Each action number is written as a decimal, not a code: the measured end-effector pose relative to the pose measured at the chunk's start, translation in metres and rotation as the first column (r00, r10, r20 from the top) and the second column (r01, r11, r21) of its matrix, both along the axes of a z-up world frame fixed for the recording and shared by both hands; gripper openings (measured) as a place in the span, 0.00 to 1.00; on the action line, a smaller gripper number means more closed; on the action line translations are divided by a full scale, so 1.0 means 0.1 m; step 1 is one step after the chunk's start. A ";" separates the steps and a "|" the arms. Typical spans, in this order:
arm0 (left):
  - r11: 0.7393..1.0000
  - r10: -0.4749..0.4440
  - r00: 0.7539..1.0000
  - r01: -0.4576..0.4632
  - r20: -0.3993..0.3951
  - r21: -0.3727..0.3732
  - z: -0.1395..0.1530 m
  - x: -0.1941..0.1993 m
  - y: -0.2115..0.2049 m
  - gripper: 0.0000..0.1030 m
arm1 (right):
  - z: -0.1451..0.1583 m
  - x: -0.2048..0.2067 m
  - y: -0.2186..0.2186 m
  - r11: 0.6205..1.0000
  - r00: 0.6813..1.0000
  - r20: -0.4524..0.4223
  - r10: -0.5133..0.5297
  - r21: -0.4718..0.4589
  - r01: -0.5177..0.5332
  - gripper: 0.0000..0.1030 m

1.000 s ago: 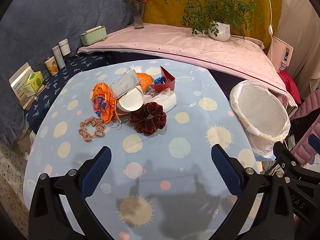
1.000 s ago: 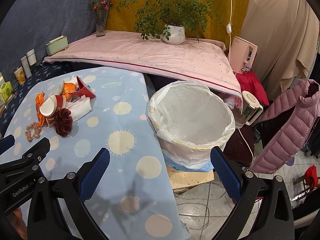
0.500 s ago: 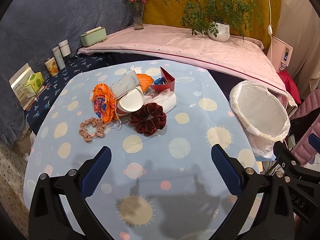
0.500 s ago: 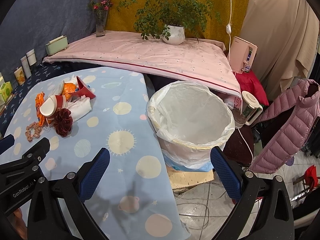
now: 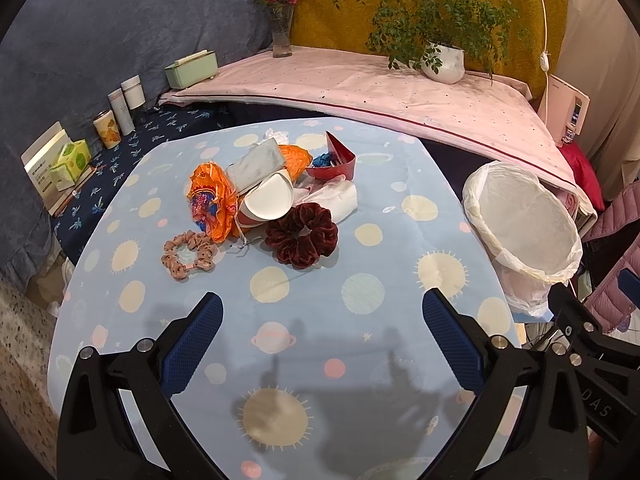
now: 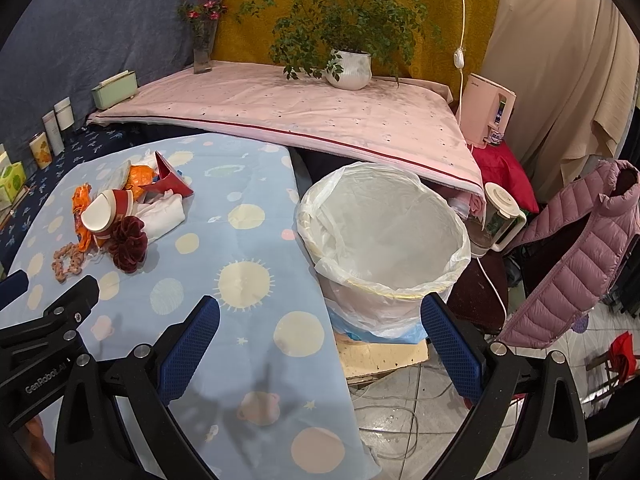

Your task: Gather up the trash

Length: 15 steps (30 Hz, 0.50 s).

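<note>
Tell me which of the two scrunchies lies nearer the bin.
The dark red velvet scrunchie. It lies right of the paper cup, on the side toward the bin; the smaller pink dotted scrunchie lies farther left, beside the orange wrapper.

2 scrunchies, 1 paper cup, 1 orange wrapper, 1 lined bin, 2 plants.

A leafy green plant in a white ceramic pot stood on a pale pink cloth-covered ledge, with a glass vase of red flowers and a mint-green box farther left. A quilted pink puffer jacket hung near a white electric kettle.
</note>
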<state>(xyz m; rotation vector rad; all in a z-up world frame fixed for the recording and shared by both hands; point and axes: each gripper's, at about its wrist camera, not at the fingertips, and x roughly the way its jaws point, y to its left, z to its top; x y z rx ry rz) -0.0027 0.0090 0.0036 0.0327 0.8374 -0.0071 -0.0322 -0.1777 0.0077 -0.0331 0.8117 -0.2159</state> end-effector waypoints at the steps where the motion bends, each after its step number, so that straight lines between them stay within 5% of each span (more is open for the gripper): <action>1: 1.000 0.001 1.000 -0.001 -0.001 0.000 0.00 0.00 0.01 0.92 | -0.01 0.00 0.01 1.000 1.000 0.000 0.002 -0.001 -0.002 0.93; 15: 1.000 0.023 1.000 -0.023 -0.013 -0.008 -0.01 -0.04 0.09 0.92 | -0.07 -0.05 0.10 1.000 1.000 -0.002 0.018 -0.011 -0.018 0.93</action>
